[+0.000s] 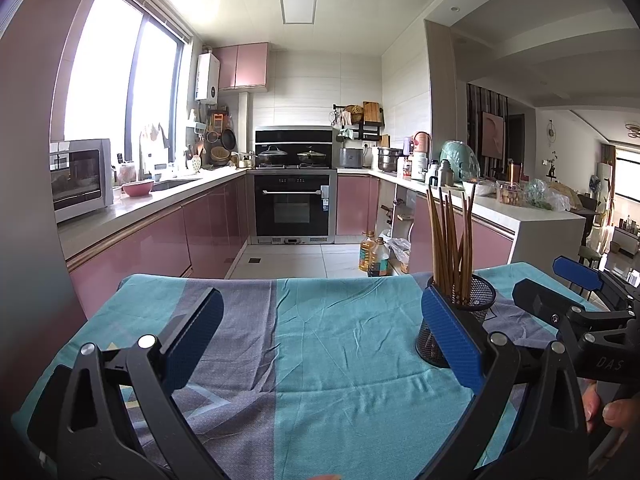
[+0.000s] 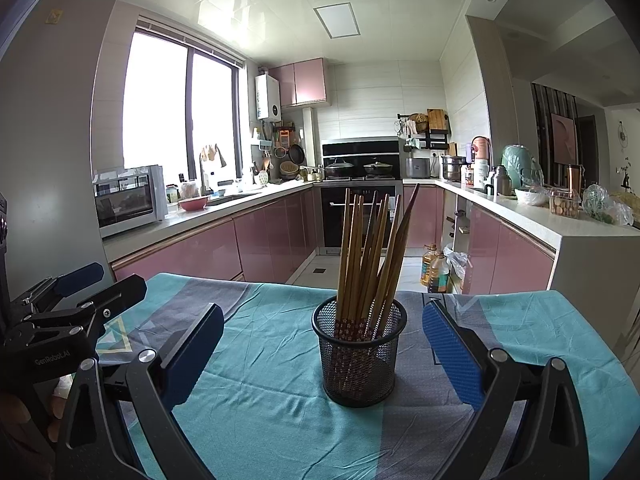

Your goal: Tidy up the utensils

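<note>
Many chopsticks (image 2: 368,256) upright in mesh cup (image 2: 359,364) | tablecloth (image 2: 272,420) | both grippers' fingers (image 2: 452,350) apart, empty

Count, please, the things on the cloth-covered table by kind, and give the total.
Mesh holder: 1
Chopsticks standing in it: about 10; they overlap, so the count is not sure
Total: about 11
Both grippers, left and right, are open and hold nothing.

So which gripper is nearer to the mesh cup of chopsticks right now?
Right. The right gripper faces the mesh cup head-on, with the cup centred between its open jaws. The left gripper sits off to the cup's left, aimed at bare cloth.
</note>
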A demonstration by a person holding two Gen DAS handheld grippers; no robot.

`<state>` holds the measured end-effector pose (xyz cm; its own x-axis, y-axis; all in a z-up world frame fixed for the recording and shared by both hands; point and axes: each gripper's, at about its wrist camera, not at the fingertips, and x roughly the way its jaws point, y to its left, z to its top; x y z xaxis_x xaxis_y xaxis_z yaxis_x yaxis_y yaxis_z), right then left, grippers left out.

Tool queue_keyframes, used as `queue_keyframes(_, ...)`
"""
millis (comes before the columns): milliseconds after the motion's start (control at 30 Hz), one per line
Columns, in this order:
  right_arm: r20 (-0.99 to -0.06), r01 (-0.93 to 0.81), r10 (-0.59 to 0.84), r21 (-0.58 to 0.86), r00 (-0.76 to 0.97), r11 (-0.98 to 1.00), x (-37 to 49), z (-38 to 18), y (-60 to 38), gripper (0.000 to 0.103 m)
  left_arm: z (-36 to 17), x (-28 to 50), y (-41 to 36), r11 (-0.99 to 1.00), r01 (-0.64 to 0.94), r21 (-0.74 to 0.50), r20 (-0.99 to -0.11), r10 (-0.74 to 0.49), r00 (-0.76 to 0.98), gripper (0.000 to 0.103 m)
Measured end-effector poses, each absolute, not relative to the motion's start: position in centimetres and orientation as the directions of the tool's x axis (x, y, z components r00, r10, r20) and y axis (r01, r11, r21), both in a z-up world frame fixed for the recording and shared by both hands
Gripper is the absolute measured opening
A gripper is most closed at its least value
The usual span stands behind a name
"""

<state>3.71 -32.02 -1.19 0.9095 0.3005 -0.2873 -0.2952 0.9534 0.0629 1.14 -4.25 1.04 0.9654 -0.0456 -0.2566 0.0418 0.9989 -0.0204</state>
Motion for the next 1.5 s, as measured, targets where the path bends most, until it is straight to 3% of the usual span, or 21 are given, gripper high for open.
queue_keyframes(1300, -0.288, -0.289, 0.297, 0.07, 0.91, 0.955, 3.8, -1.3, -32.0, 0.096, 0.4, 0.6, -4.0, 0.998, 0.053, -0.019, -0.268, -0.056, 0.962, 0.097)
queue_keyframes(1500, -0.308, -0.279, 0.292, 0.087, 0.905, 0.956, 4.4, -1.8, -32.8, 0.096, -0.2, 1.3, -3.3, 0.998, 0.057, -0.029, -0.327, -0.063, 0.943, 0.097)
